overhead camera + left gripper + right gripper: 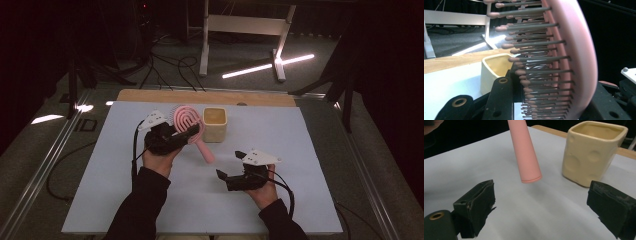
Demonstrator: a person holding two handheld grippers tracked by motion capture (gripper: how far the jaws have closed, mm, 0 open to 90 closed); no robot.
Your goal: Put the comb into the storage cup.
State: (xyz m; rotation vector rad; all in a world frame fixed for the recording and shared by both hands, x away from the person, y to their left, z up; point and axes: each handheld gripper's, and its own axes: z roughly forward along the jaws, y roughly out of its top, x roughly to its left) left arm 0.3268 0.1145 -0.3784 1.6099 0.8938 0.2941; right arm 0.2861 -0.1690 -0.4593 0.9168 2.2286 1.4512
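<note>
I have the pink hairbrush (189,122) pinched by its head in my left claw (186,132), bristles facing the claw camera, the handle slanting down and away toward my right hand. In the right gripper view the handle's rounded end hangs just above the tabletop (300,150), free of it as far as I can tell. The cream square cup (215,124) stands just beyond the left claw, touching nothing, its mouth open and empty from what I can see.

My right claw (223,176) is spread wide and holds nothing; the handle tip sits ahead of it, between the lines of its two jaws but still apart from them, with the cup farther off to one side.

I judge this to be the carry step, brush lifted and heading for the cup. Next I'd swing the handle over the cup's mouth, tip the brush upright and lower it in, keeping the right claw ready to steady the cup.
</note>
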